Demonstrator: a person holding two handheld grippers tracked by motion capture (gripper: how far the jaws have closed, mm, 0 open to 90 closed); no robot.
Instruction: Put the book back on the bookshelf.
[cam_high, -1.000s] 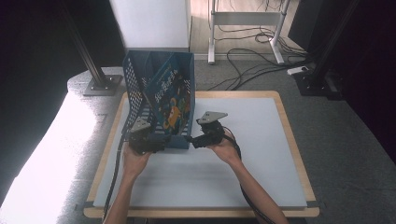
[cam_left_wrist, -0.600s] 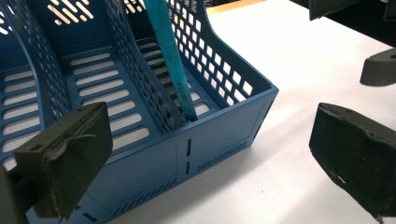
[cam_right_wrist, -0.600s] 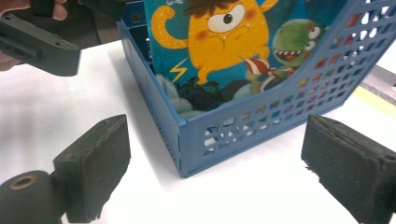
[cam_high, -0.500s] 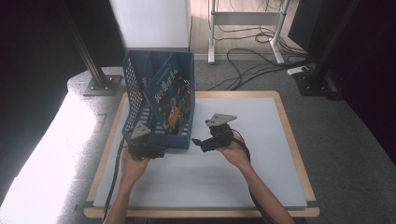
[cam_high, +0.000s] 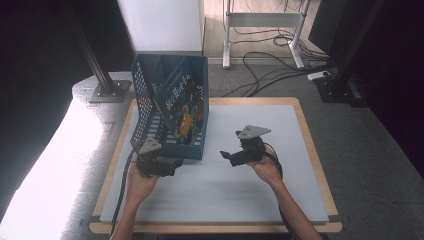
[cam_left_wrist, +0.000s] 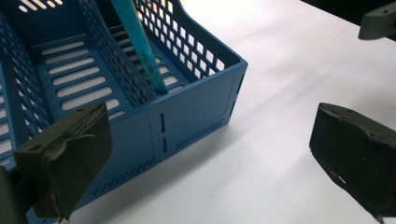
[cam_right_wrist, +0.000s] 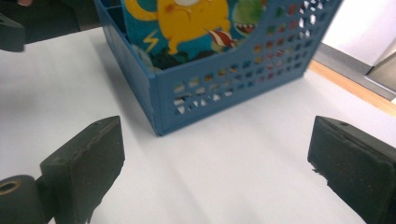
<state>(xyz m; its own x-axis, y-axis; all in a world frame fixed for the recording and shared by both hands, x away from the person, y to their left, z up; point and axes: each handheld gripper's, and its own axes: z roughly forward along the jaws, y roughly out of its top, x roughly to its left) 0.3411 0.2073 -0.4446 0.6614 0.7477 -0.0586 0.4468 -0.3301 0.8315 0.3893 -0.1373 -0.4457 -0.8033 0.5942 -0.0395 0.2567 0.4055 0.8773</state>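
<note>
A blue slotted file rack (cam_high: 150, 117) stands at the back left of the white mat, and a book with a cartoon cover (cam_high: 186, 107) leans upright inside it. My left gripper (cam_high: 175, 164) sits just in front of the rack's near edge, jaws open and empty. The left gripper view shows the rack's front corner (cam_left_wrist: 196, 112) and the book's teal edge (cam_left_wrist: 140, 51) beyond the open jaws (cam_left_wrist: 212, 158). My right gripper (cam_high: 226, 155) rests to the right of the rack, apart from it. Its jaws (cam_right_wrist: 219, 172) have just been opening, with nothing between them. Ahead of them are the rack (cam_right_wrist: 210, 88) and the book (cam_right_wrist: 187, 18).
The mat lies on a wood-rimmed table (cam_high: 320, 150). A white panel (cam_high: 160, 25) stands behind the rack, and a black post on a base plate (cam_high: 107, 90) is at the back left. Cables (cam_high: 270, 70) trail over the floor beyond the table.
My right gripper has moved right, away from the rack's front, and its jaws have spread. The left gripper has drawn back slightly from the rack.
</note>
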